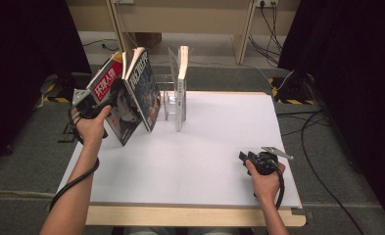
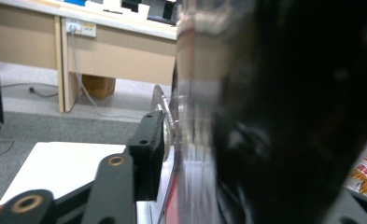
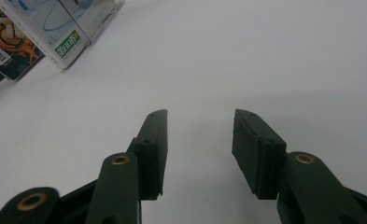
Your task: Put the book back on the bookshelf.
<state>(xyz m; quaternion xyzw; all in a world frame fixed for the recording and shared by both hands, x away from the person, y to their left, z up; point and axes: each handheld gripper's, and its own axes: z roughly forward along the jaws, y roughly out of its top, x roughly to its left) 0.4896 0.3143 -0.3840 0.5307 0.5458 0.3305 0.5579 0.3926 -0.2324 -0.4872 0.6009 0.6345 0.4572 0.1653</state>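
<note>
Glossy magazine (image 1: 124,105) on edge, top leaning left, left claw (image 1: 103,105) alongside

Lab or studio recording bay: black curtains (image 1: 28,54) both sides, hazard tape (image 1: 293,102) on grey carpet, loose cables (image 1: 317,142), wall sockets (image 2: 81,29), plain wooden desks (image 1: 200,19), white-topped counter (image 1: 219,147).

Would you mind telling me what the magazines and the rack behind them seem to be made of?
The magazines look like glossy coated paper: printed colour covers, thin page edges fanned at the top. The rack seems to be clear plastic, perhaps acrylic: you see straight through its upright dividers, and their edges catch light. The table top looks matte white, with a wooden front edge.
</note>
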